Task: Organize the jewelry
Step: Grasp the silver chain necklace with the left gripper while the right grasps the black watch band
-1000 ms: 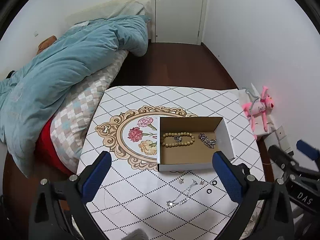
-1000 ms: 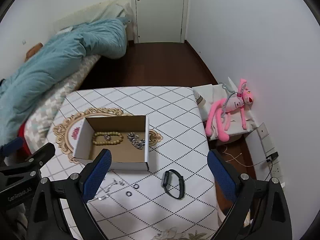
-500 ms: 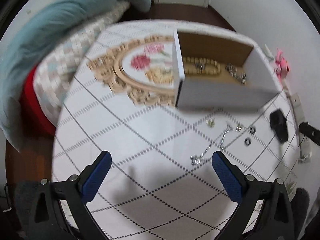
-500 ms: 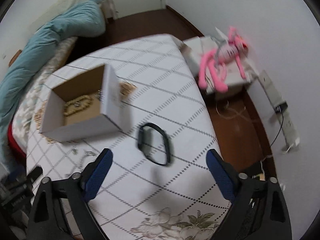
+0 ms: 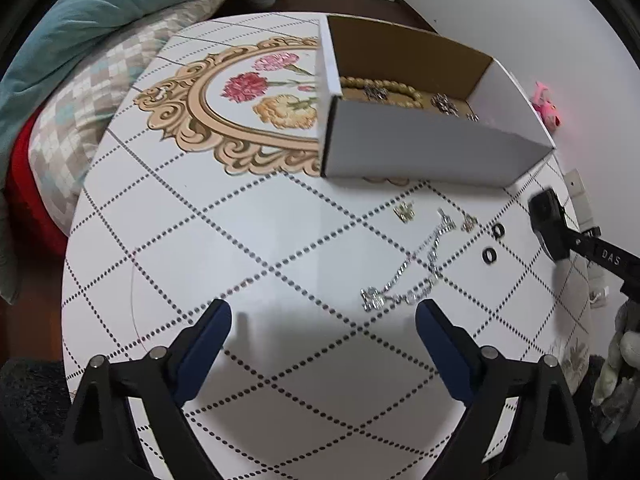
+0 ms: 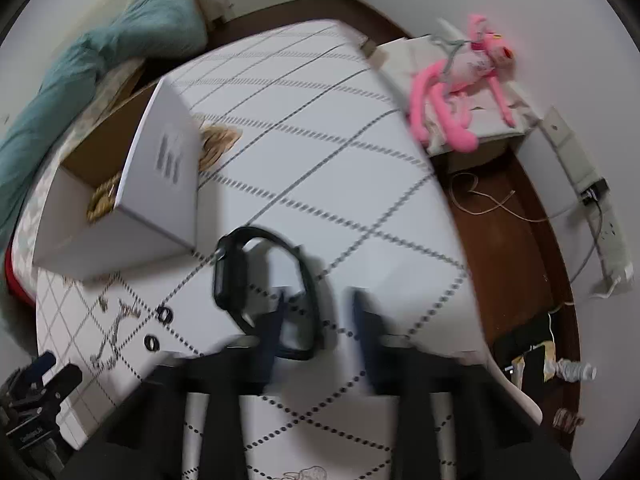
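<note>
A white cardboard box (image 5: 420, 152) holds a beaded bracelet (image 5: 384, 86) and a silver chain piece (image 5: 444, 102). In front of it lie a silver necklace (image 5: 416, 268), small earrings (image 5: 404, 211) and two black rings (image 5: 490, 255). My left gripper (image 5: 322, 330) is open, low over the table just short of the necklace. A black watch (image 6: 260, 280) lies right of the box (image 6: 160, 184). My right gripper (image 6: 318, 312) is partly closed around the watch's near strap, blurred; its left finger is inside the loop.
The round table (image 5: 240, 240) has a dotted diamond pattern and a floral medallion (image 5: 256, 92). A bed with a teal duvet (image 5: 100, 8) is at the left. A pink plush toy (image 6: 460, 80) lies on a low stand to the right. Cables and a power strip (image 6: 600, 216) are on the floor.
Both grippers dropped towards the table and tilted down. The left came close to the necklace. The right moved onto the watch and its fingers narrowed.
</note>
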Demonstrator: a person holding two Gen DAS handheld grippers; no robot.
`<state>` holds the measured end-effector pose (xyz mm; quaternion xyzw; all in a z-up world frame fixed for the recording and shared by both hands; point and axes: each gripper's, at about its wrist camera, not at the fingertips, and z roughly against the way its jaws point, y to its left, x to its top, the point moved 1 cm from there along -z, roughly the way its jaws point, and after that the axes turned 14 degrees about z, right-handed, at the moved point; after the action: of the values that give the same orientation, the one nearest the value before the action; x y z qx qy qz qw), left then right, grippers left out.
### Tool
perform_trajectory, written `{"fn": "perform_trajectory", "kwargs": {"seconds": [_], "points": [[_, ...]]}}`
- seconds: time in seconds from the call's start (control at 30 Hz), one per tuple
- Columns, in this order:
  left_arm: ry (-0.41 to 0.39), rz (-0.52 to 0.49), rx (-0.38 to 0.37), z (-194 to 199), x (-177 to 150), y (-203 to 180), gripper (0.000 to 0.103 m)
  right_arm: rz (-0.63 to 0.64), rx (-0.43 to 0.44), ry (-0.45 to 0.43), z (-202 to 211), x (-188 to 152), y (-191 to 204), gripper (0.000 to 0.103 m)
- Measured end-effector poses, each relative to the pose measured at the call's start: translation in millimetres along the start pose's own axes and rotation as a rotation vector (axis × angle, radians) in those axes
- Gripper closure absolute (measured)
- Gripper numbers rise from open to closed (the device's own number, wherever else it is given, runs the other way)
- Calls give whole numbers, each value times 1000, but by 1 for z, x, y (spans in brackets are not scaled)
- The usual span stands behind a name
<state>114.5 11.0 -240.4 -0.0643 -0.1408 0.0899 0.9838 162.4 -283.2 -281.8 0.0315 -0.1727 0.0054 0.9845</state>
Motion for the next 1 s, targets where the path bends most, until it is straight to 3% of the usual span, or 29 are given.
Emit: {"fn": "perform_trajectory", "kwargs": {"seconds": [0.17,0.23,0.37,0.5,0.57,0.63,0.7,1.0], "points": [[19,-14,-33,-3,-6,-6,10,60,11,-10,5,-12,22,97],[21,-32,-45,-5,-8,-11,21,54,20,-13,7,-18,26,97],[16,-87,-26,-13,-12,-23,24,48,20,-19,9,-27,30,97],[-24,-137,10,-15,-14,-32,33,39,20,-18,11,-31,33,97],[-44,-162,33,-15,-15,-36,45,40,18,-16,11,-31,33,97],[-57,-178,24,-13,-12,-41,77,41,16,-16,11,-31,33,97],[-57,-187,18,-12,-12,-43,95,45,11,-17,12,-31,33,97],[-67,-161,-54,-4,-5,-37,99,56,10,-47,22,-29,36,97]]}}
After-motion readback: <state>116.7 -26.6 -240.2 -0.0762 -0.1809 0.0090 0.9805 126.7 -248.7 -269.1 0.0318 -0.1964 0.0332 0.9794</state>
